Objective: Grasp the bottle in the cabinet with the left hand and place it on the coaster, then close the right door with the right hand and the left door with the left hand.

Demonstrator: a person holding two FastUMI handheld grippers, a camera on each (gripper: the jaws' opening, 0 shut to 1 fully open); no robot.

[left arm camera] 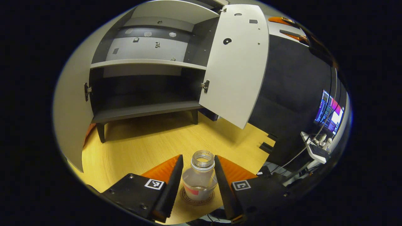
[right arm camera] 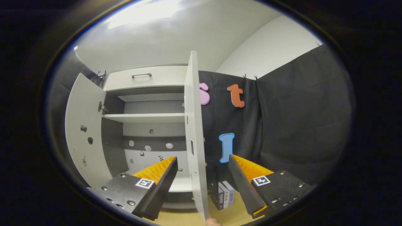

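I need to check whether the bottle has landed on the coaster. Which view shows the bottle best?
The left gripper view: the bottle stands upright on the coaster between the left gripper fingers. The right gripper view faces the cabinet's right door edge-on and gives nothing of the bottle.

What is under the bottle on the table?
A round coaster lies under the bottle, on the wooden table. Its rim shows around the base; its middle is covered by the bottle.
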